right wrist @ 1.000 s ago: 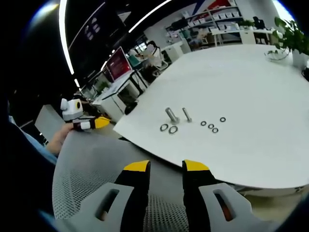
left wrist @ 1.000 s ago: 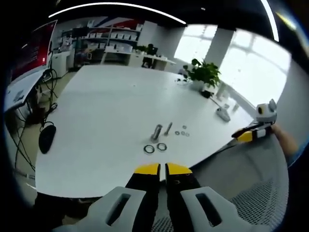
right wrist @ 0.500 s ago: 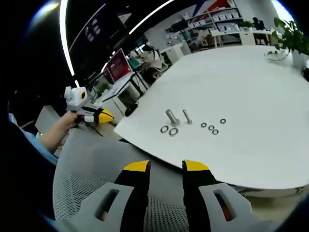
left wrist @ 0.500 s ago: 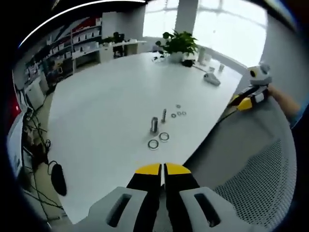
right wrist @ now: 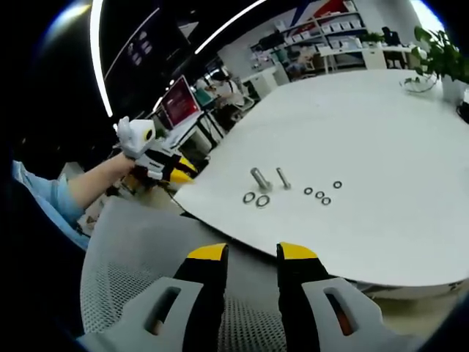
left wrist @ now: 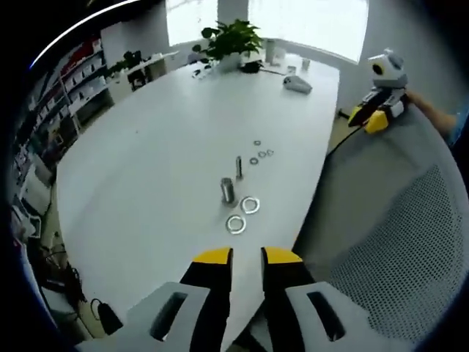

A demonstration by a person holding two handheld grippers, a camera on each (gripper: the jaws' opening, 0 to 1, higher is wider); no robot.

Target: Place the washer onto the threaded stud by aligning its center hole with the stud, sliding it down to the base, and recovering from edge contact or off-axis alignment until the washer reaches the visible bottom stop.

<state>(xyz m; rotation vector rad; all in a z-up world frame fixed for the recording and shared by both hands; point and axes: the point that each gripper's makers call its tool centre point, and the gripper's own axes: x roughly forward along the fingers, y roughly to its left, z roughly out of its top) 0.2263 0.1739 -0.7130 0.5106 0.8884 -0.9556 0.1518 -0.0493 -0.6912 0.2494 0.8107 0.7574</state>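
Two steel studs stand on the white table [left wrist: 146, 169]: a thick one [left wrist: 228, 191] [right wrist: 259, 178] and a thin one [left wrist: 239, 167] [right wrist: 283, 177]. Two large washers [left wrist: 250, 204] [left wrist: 236, 224] [right wrist: 256, 198] lie flat beside the thick stud. Several small washers [left wrist: 261, 155] [right wrist: 320, 194] lie near the thin stud. My left gripper [left wrist: 248, 257] hovers above the table's edge, short of the washers, slightly open and holding nothing; a hand holds it [right wrist: 179, 172] at the left in the right gripper view. My right gripper [right wrist: 253, 253] is open and empty over a chair back, and appears [left wrist: 370, 117] at the upper right in the left gripper view.
A grey mesh chair back [left wrist: 388, 242] [right wrist: 139, 279] lies between the grippers and the table edge. A potted plant [left wrist: 227, 37] and a small grey object [left wrist: 297, 84] sit at the table's far end. Desks with a red-screen monitor [right wrist: 181, 99] stand beyond the table.
The left gripper has swung in toward the table edge and now looks down on the studs from closer; its jaws have parted a little. The right gripper has stayed put.
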